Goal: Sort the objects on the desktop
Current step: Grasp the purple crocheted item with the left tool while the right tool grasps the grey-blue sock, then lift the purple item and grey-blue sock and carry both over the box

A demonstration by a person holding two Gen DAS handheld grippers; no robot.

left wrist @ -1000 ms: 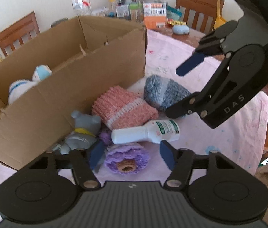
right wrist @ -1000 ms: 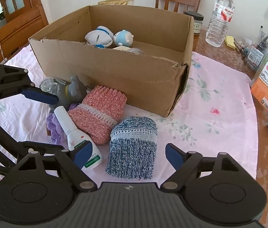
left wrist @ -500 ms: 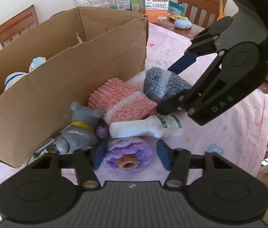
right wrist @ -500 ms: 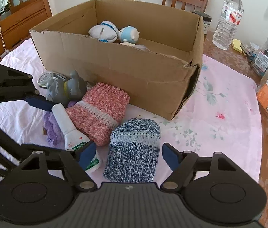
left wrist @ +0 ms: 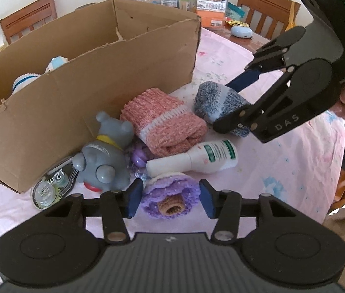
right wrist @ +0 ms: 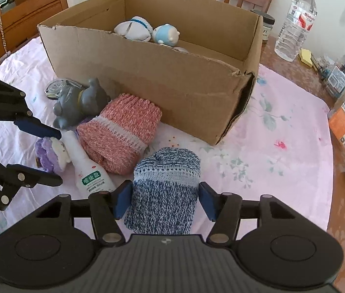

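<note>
Straddling the purple crocheted flower (left wrist: pixel 170 200) on the pink cloth (left wrist: pixel 282 171), the left gripper (left wrist: pixel 170 201) has just been opening a touch, its blue pads touching the flower's sides, with the white bottle (left wrist: pixel 196 158) just beyond. From the right wrist, the right gripper (right wrist: pixel 163 199) has been closing and now pinches the blue knitted sock (right wrist: pixel 165 190), which lies near the cardboard box (right wrist: pixel 148 73).

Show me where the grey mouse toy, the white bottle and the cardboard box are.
grey mouse toy (left wrist: pixel 104 156), left wrist view, on its body.
white bottle (left wrist: pixel 196 158), left wrist view, on its middle.
cardboard box (right wrist: pixel 148 73), right wrist view, on its near outer wall.
</note>
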